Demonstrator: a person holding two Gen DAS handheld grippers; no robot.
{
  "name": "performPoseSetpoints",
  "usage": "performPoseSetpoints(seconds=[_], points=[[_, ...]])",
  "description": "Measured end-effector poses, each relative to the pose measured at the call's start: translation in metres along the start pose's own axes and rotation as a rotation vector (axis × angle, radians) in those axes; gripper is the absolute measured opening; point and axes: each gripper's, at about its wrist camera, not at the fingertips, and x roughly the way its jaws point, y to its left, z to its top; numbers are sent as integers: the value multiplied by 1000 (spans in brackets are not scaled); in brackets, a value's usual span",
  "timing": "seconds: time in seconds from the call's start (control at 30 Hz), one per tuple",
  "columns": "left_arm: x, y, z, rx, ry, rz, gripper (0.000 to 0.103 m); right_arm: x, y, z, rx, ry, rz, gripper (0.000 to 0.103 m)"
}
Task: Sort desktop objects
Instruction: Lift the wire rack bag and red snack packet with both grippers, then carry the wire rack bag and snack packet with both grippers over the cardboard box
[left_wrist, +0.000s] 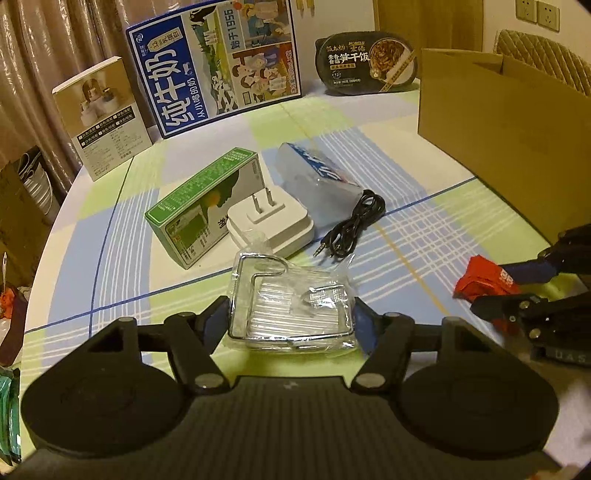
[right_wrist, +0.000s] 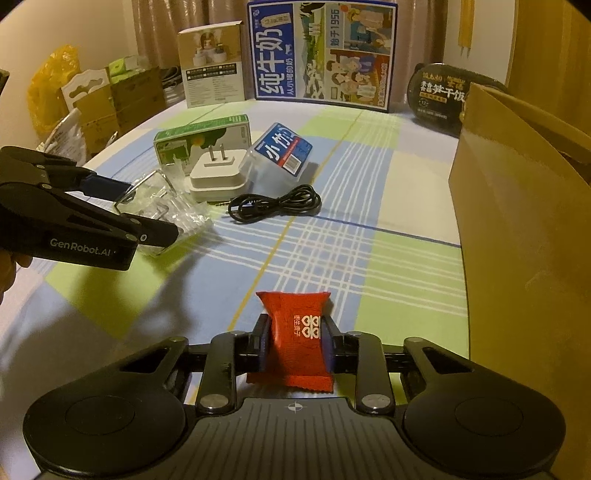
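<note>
1. Curtains hang behind a round desk (right_wrist: 369, 206) covered in a blue, green and white checked cloth.
2. Along the far edge stand a small beige product box (right_wrist: 211, 62), a big blue milk carton box (right_wrist: 321, 55) and a black instant-rice bowl (right_wrist: 439, 98).
3. At the right stands an open brown cardboard box (right_wrist: 517, 221).
4. Mid-desk, a green-and-white box (left_wrist: 201, 201) lies with a white plug adapter (left_wrist: 271, 225) just in front of it; a clear plastic case with a blue label (left_wrist: 319, 177) lies to their right, and a coiled black cable (left_wrist: 351, 225) lies near the case.
5. The left gripper (left_wrist: 291, 314) sits at the near left, its jaws either side of a clear plastic packet holding a metal wire piece (left_wrist: 291, 306); the blue pads look close against the wrap, but whether they press it I cannot tell.
6. The right gripper (right_wrist: 293, 345) is at the near right, jaws clenched on a red sachet with white print (right_wrist: 295, 336), held upright just above the cloth.
</note>
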Motion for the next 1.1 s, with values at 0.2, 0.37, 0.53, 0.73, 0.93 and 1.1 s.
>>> performPoseSetpoints(seconds=[0.2, 0.37, 0.53, 0.73, 0.93, 1.1], points=[[-9, 0, 7, -13, -26, -5, 64, -16, 1, 9, 0, -51, -14, 24], [-21, 0, 18, -39, -59, -9, 64, -38, 1, 24, -4, -117, -37, 24], [-33, -5, 31, -67, -86, -18, 64, -69, -6, 45, 15, -208, -62, 24], [-38, -21, 47, -78, -115, -44, 64, -100, -26, 62, 51, -284, -130, 24], [-46, -47, 65, -70, -153, -81, 64, -118, -49, 61, 112, -306, -185, 24], [-53, -70, 77, -65, -179, -126, 64, -137, -71, 58, 164, -337, -234, 24]])
